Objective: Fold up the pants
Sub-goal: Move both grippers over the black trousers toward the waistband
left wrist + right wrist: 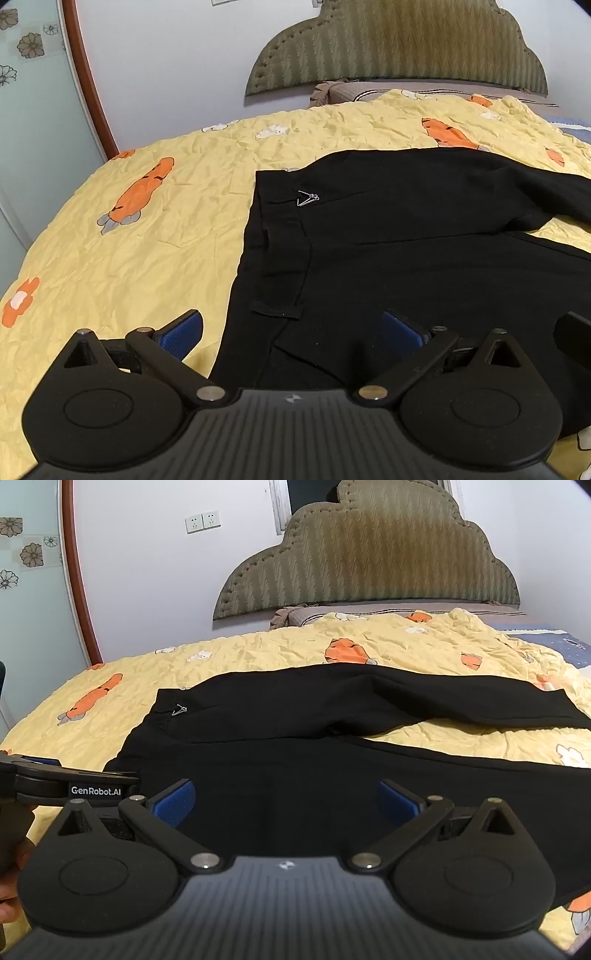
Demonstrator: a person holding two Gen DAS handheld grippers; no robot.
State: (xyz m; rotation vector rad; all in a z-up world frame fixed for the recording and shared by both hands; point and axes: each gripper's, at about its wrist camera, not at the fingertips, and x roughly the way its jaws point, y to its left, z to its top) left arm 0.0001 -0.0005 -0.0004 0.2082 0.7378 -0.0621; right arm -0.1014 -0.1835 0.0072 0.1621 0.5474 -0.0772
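Hovering over pants (295, 716) spread flat on quilt (129, 258), legs split apart | left gripper (291, 332) by waistband, jaws wide, empty | right gripper (284, 801) over near leg, jaws wide, empty | likely lining up first fold

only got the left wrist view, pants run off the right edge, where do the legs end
Observer: In the right wrist view the far leg ends at a hem lying flat on the bedspread.
Operator: near leg too
Observer: No, the near leg runs past that frame's right edge.
Operator: right hand-held gripper closed on anything
Observer: No, the right hand-held gripper is open over the near leg.
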